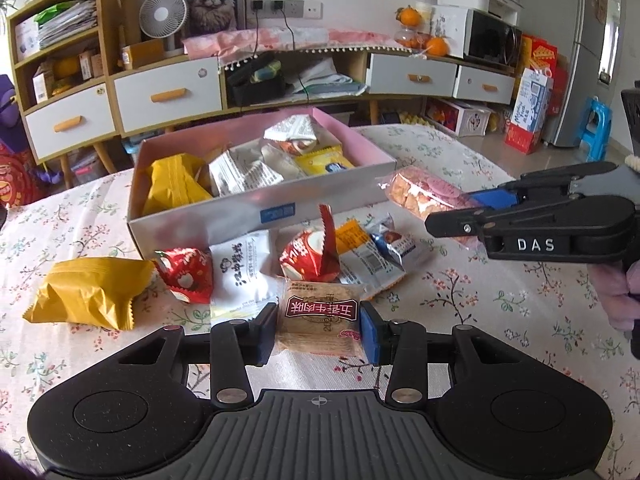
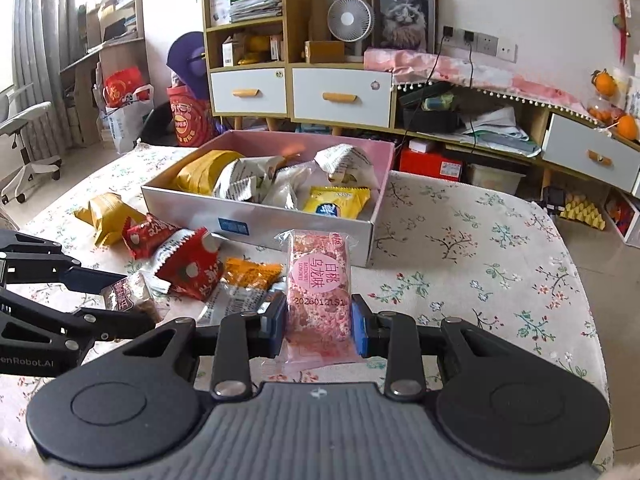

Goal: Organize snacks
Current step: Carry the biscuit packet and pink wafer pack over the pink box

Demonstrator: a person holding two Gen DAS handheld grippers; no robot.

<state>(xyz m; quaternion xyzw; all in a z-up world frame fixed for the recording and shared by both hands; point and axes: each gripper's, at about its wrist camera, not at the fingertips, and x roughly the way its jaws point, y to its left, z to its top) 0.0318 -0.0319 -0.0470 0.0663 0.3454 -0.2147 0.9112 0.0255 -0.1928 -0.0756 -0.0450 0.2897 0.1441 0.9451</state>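
Two grippers are loaded: the left gripper [image 1: 318,330] pinches a brown beef-jerky packet [image 1: 318,316], the right gripper [image 2: 318,326] a pink rice-crisp bar [image 2: 319,286], both just short of the snack box [image 1: 192,216]; slick film may slip during transfer.

One open box [image 1: 256,216] holds two yellow packets, one large [image 1: 172,188] and one small [image 1: 326,161], among several white packets I cannot count exactly. On the counter: two red packets [image 1: 186,274] [image 1: 308,258], one yellow packet [image 1: 90,298], one white packet [image 1: 240,268], one orange-and-white packet [image 1: 360,256]. Two grippers [image 1: 318,330] [image 2: 318,328] each hold one snack: brown [image 1: 318,320], pink [image 2: 320,292].
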